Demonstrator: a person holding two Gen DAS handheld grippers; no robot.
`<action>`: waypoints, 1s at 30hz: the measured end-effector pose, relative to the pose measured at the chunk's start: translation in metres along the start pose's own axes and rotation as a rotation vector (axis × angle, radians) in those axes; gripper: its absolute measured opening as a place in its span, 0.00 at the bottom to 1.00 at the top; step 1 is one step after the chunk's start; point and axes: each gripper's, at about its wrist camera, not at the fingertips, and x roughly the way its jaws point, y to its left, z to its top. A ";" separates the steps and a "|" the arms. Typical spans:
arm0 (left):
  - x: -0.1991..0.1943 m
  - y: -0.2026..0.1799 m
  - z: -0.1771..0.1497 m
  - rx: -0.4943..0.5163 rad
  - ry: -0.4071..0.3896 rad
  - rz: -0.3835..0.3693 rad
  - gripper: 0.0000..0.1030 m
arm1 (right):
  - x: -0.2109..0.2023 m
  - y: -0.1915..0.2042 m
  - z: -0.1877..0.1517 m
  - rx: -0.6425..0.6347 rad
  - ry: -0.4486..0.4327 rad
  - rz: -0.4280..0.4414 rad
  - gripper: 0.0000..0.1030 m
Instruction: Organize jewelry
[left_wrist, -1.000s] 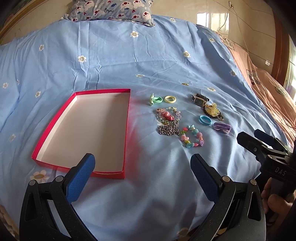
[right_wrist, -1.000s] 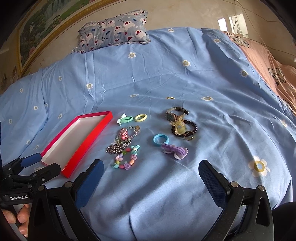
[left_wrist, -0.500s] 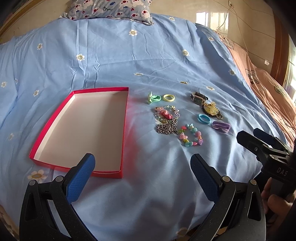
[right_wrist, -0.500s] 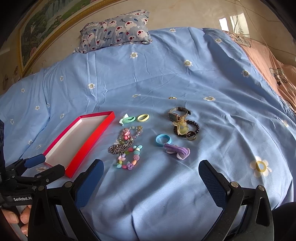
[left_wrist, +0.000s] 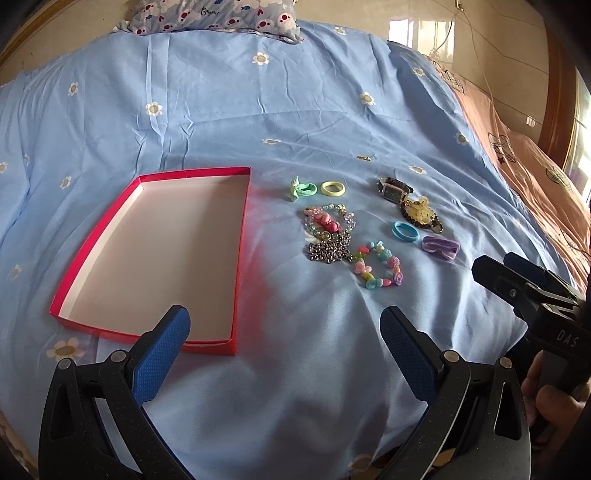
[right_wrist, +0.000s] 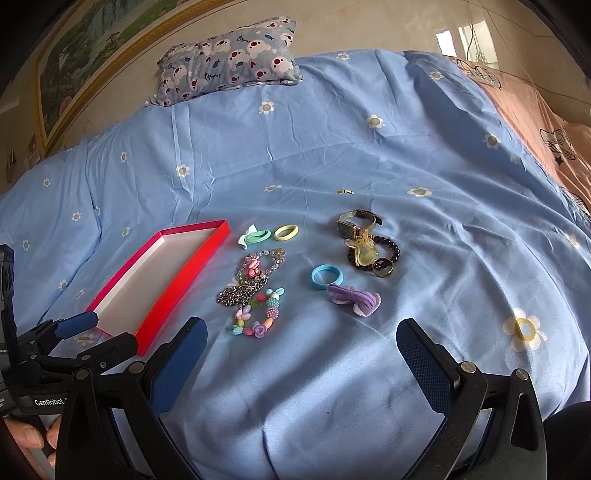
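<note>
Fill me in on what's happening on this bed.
A person holds two grippers over a blue bedsheet, sorting jewelry. The left gripper and right gripper are both open and empty. The red box holds nothing yet. Bracelets, the silver chain, the watch and hair ties lie loose to its right, untouched.

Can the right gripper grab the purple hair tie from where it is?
Probably yes. The right gripper is open, and the purple hair tie lies uncovered just ahead of its fingers, with only bare sheet between.
</note>
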 end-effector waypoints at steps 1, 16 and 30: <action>0.001 0.000 0.000 0.000 0.004 -0.003 1.00 | 0.001 0.000 0.000 0.001 0.003 0.000 1.00; 0.034 -0.016 0.024 0.029 0.083 -0.123 0.99 | 0.013 -0.025 0.023 0.015 0.072 -0.025 0.90; 0.101 -0.042 0.043 0.087 0.278 -0.240 0.63 | 0.063 -0.038 0.039 -0.007 0.246 0.001 0.62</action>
